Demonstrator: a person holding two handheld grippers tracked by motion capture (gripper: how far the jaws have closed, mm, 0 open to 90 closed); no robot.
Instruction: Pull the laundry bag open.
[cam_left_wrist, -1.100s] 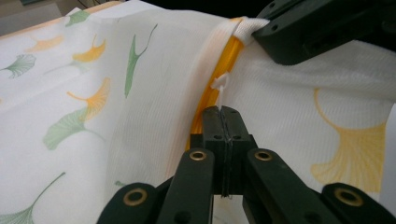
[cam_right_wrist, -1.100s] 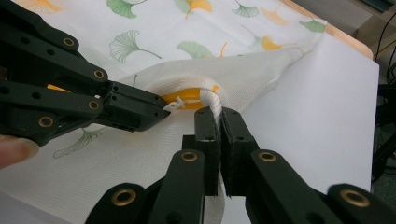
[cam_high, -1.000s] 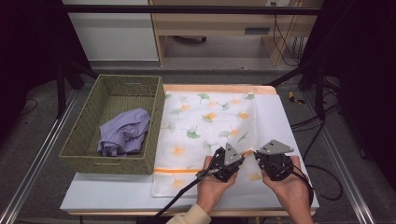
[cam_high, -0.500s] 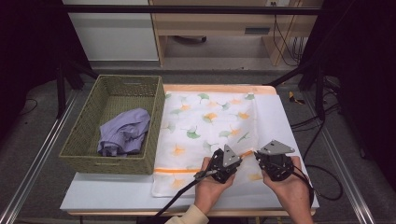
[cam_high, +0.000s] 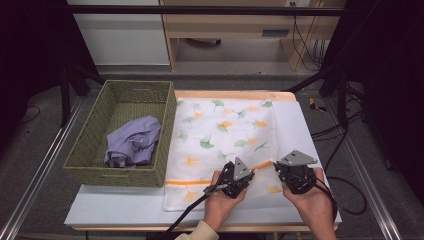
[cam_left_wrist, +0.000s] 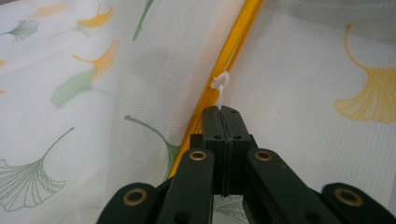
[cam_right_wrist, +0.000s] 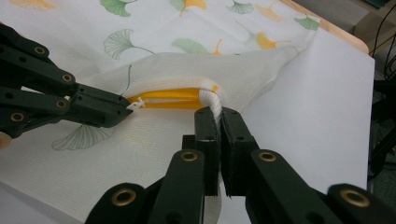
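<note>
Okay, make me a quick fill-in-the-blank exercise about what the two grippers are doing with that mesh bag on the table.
1. The left gripper is shut on the white ____ of the bag's zipper.
2. The zipper tape on the mesh laundry bag is coloured ____.
3. The right gripper pinches the bag's ____ at the end of the zipper.
4. The lilac garment lies inside the woven ____.

Missing words: pull tab; yellow; fabric edge; basket
</note>
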